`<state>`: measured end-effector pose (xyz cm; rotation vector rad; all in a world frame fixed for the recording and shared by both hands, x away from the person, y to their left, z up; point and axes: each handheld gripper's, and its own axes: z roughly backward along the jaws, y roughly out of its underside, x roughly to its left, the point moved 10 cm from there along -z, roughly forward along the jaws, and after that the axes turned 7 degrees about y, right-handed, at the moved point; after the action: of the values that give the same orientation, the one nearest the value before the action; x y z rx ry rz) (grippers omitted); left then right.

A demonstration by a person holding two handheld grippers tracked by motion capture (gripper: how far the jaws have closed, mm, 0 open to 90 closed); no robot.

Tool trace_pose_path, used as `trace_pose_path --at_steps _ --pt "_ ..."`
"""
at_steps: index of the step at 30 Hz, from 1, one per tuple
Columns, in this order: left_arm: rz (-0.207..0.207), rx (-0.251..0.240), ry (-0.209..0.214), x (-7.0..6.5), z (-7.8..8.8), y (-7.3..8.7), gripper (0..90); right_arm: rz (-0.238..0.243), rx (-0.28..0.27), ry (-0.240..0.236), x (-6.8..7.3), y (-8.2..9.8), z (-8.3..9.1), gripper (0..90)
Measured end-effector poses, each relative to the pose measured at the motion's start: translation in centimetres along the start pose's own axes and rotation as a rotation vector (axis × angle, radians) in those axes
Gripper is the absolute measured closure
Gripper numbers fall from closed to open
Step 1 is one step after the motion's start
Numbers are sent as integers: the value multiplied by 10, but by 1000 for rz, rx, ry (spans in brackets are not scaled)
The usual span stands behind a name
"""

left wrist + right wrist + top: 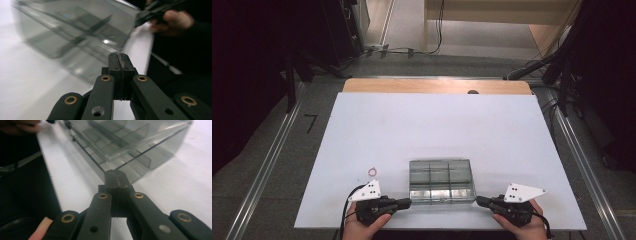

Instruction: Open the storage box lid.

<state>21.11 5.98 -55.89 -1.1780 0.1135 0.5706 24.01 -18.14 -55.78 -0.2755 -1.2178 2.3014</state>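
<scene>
Clear compartment box (441, 181) near board's front edge, flanked by closed left gripper (407, 202) and right gripper (479, 200), both empty; could skid if nudged unevenly.

Box (441, 181): you see clear, smoky, glossy plastic.
Desk (432, 125): smooth matt white.
Your hand-held gripper (119, 60): matt black, brass-coloured rivets.

No text, label, brand, number or sign can be read in any of the views. The clear compartment box (441, 181) is unmarked, and nothing is printed on the white table top (437, 130). Only dark holes, not characters, are seen on the grey three-cornered plates of the left gripper (404, 203) and the right gripper (481, 201).
</scene>
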Motion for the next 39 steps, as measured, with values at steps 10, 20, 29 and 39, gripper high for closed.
trace_pose_path --at_steps 10,20,29,39 --pt "-56 -42 -10 -2 13 -7 893 17 -7 40 0 -4 -1 888" --pt "22 30 -136 23 14 3 894 15 12 47 -2 -1 -5 887" --pt "9 -17 -92 19 17 -2 893 12 13 42 -2 0 -6 888" --pt "-4 -57 -77 15 18 -7 894 19 -28 29 3 -8 -1 888"
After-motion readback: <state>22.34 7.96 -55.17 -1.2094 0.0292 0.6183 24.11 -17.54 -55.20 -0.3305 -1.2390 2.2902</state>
